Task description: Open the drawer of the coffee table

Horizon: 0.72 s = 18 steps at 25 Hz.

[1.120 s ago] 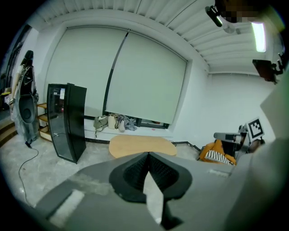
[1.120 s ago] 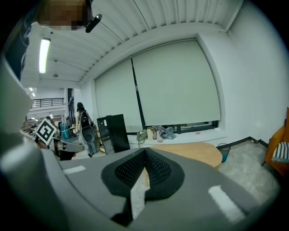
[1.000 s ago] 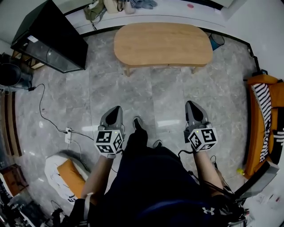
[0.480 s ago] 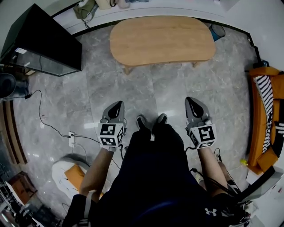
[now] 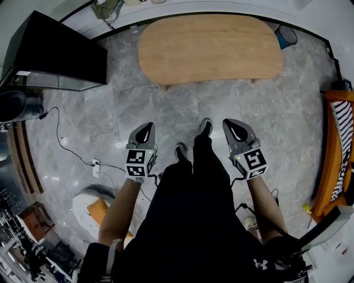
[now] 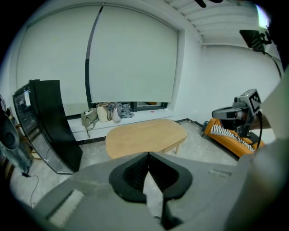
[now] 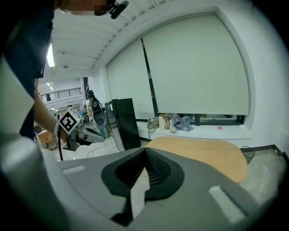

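Observation:
The coffee table (image 5: 207, 47) is a long oval with a light wooden top on short legs, standing across the floor ahead of me. No drawer shows in any view. My left gripper (image 5: 146, 130) and right gripper (image 5: 232, 125) hang side by side over the grey floor, well short of the table, on either side of the person's legs. Both point toward the table, shut, with nothing between their jaws. The left gripper view looks past the shut left gripper (image 6: 147, 155) to the table (image 6: 144, 137). The right gripper view looks past the shut right gripper (image 7: 145, 151) to the table (image 7: 203, 153).
A black glass-fronted cabinet (image 5: 55, 52) stands at the left. An orange sofa (image 5: 337, 143) with a striped cloth lines the right edge. A power strip with its cable (image 5: 95, 164) and a white and orange bag (image 5: 91, 207) lie on the floor at the left. Bags (image 5: 108, 8) sit behind the table.
The person has stepped toward the table, which now sits nearer and larger in the head view. Both grippers have moved forward and lower, still shut.

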Available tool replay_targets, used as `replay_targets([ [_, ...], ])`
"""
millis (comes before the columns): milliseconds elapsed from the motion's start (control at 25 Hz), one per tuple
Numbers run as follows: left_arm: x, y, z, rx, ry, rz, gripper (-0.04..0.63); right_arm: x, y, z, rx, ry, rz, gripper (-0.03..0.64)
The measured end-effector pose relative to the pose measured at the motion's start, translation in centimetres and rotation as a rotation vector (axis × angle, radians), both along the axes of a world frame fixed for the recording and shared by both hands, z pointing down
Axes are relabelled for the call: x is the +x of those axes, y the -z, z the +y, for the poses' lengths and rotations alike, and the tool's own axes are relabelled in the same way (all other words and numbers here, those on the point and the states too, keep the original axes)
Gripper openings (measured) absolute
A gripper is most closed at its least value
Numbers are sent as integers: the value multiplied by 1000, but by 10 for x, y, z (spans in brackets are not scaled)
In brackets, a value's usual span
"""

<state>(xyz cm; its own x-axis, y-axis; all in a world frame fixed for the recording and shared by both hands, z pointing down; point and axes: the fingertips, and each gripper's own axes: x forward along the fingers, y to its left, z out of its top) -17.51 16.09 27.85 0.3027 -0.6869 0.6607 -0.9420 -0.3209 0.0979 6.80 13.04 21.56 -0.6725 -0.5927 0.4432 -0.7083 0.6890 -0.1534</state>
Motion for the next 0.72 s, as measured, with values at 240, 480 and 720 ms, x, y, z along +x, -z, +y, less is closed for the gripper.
replay_targets([
  [240,10,-38,-45,-64,-10,-61,3,14,-66,-63,-162,-4,-111,3],
  [480,-5,-102,-81,-118,-42,-143,77,8,-149,-98,-369,-62,-275,5],
  [720,-33,-189,-105,-189,-86,-200,116,-2,-243,-107,-502,-121,-304,128],
])
